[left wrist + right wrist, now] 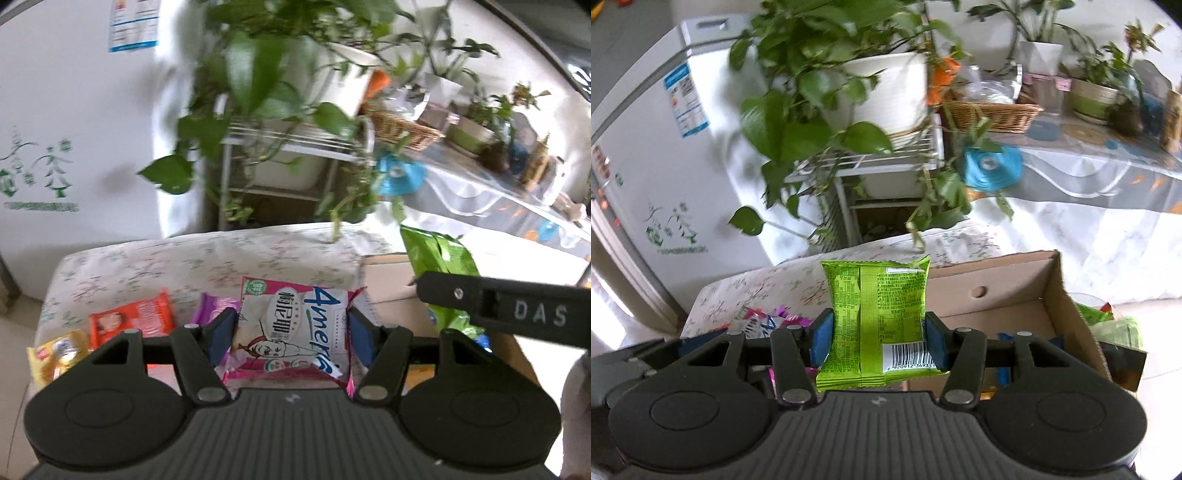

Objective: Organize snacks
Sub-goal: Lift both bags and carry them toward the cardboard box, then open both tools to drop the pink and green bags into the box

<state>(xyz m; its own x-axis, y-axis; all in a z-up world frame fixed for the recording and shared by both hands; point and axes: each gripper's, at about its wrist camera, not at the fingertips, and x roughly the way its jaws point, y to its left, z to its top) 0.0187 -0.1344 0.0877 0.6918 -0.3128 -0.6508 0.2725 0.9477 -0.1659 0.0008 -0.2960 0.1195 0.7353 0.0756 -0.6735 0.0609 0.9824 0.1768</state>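
Trailing plant (820, 122) perhaps overhanging box (1015, 280)

This is a lived-in home. A white fridge (646, 155) with an energy label stands at ten o'clock, a trailing pothos in a white pot (886, 88) sits on a wire rack (879, 162) at twelve, and at two o'clock a worktop (1089, 155) under a patterned cloth holds a wicker basket (993, 114) and more potted plants (1097, 92).
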